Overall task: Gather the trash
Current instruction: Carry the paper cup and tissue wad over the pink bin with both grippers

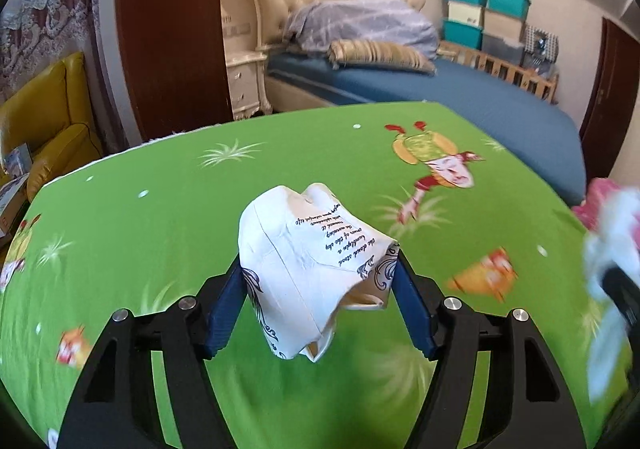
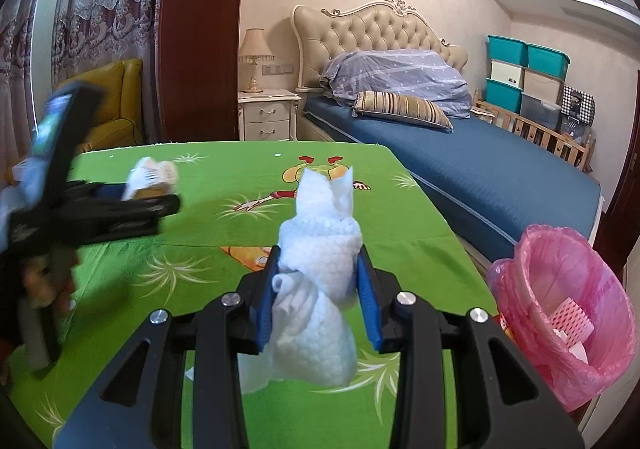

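Observation:
A crumpled white paper cup (image 1: 304, 249) with dark printed text sits between the blue pads of my left gripper (image 1: 319, 261), which press on both its sides just above the green cartoon-print cloth (image 1: 160, 229). From the right wrist view, the left gripper (image 2: 160, 205) shows blurred at the left with the cup (image 2: 150, 175) at its tips. My right gripper (image 2: 319, 251) is shut on a wad of white tissue (image 2: 320, 233) that sticks up past the fingertips. A bin lined with a pink bag (image 2: 560, 309) stands off the table's right edge, with some scraps inside.
The green cloth (image 2: 400, 217) covers the whole tabletop. Beyond it are a blue bed (image 2: 480, 169), a white nightstand (image 2: 268, 117) with a lamp, a yellow armchair (image 2: 116, 105) at the left, and stacked storage boxes (image 2: 528, 81) at the far right.

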`<action>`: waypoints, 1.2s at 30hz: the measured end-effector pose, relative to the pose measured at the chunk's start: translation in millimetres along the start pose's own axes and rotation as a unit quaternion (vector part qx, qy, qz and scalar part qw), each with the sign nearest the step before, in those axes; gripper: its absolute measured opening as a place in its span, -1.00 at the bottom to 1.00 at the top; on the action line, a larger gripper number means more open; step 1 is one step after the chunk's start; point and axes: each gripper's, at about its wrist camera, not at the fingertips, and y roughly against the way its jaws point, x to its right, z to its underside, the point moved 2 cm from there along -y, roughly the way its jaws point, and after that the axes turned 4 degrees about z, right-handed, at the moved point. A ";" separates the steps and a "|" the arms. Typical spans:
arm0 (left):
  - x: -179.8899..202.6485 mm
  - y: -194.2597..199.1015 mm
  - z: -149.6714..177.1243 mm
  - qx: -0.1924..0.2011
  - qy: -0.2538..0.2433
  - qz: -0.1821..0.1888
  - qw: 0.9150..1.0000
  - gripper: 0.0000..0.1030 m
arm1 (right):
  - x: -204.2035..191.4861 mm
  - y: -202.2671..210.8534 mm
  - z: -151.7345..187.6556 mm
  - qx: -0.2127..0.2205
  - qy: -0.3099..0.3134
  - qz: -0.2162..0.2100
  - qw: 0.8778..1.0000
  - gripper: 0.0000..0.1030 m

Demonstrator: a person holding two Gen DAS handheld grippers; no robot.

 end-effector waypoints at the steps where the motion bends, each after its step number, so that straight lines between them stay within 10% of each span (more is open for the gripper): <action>1: -0.5 11.5 6.9 0.008 -0.004 0.000 1.000 0.26 | -0.6 0.3 0.1 0.000 0.001 0.000 1.000 -0.32; 17: 2.2 102.6 58.3 0.102 -0.036 -0.003 0.994 0.26 | -12.1 -1.5 -2.3 -0.012 0.020 0.005 1.000 -0.32; 36: 18.5 122.9 73.8 0.112 -0.072 0.000 0.991 0.26 | -34.2 67.2 21.6 0.003 0.057 -0.067 0.996 -0.31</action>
